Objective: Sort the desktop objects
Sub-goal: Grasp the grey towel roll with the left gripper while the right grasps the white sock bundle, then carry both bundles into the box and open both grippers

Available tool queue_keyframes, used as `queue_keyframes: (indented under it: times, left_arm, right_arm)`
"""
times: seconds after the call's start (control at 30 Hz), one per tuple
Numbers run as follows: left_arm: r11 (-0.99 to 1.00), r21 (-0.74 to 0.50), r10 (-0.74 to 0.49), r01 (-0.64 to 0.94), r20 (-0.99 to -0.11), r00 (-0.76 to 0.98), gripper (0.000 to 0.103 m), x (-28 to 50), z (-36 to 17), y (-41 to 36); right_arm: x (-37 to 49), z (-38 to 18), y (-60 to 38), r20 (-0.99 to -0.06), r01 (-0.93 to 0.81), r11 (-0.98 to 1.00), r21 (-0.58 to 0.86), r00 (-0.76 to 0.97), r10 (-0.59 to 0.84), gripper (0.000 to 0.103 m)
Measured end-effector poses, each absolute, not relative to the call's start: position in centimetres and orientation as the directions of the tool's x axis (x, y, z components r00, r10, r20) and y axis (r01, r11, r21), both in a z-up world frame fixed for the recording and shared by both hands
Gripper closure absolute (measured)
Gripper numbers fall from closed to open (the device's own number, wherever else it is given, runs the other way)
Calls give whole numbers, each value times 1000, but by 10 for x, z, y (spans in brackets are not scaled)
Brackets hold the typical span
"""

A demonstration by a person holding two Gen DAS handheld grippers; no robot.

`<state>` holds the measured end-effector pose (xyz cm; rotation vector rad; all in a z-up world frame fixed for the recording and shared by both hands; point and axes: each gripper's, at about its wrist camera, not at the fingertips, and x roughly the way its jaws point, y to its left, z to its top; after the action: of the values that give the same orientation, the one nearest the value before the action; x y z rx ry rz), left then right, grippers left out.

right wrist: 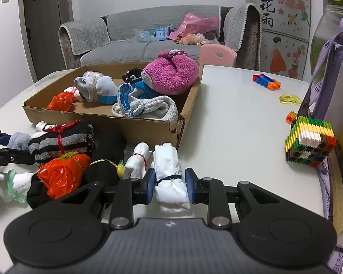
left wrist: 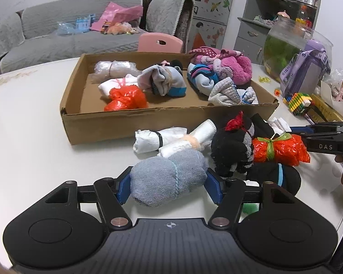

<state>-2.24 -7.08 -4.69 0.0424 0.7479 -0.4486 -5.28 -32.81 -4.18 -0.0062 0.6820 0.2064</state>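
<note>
Gripping a rolled grey-blue towel bundle (left wrist: 169, 179), the left gripper (left wrist: 168, 186) hides its underside; the right gripper (right wrist: 169, 186) clamps a white cloth roll (right wrist: 169, 175) (near end cut off) beside the shallow cardboard box (right wrist: 135, 125).

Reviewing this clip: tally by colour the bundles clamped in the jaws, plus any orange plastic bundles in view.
Grey-blue cloth roll, in the left gripper: 1
White cloth roll with a black band, in the right gripper: 1
Orange plastic bundles, one in the cardboard box, one on the table: 2
Total: 4
</note>
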Motion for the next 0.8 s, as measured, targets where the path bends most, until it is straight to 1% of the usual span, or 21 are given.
queue_keyframes:
  times: [0.4, 0.8]
  left_arm:
    - [917, -119, -363, 382, -648, 670, 33, -34, -37, -56]
    - [935, -103, -329, 338, -601, 728, 33, -48, -7, -32]
  right_arm:
    - [-57, -38, -338, -611, -177, 977, 123, 762, 214, 78]
    - [-63, -24, -359, -544, -136, 968, 210, 807, 231, 78]
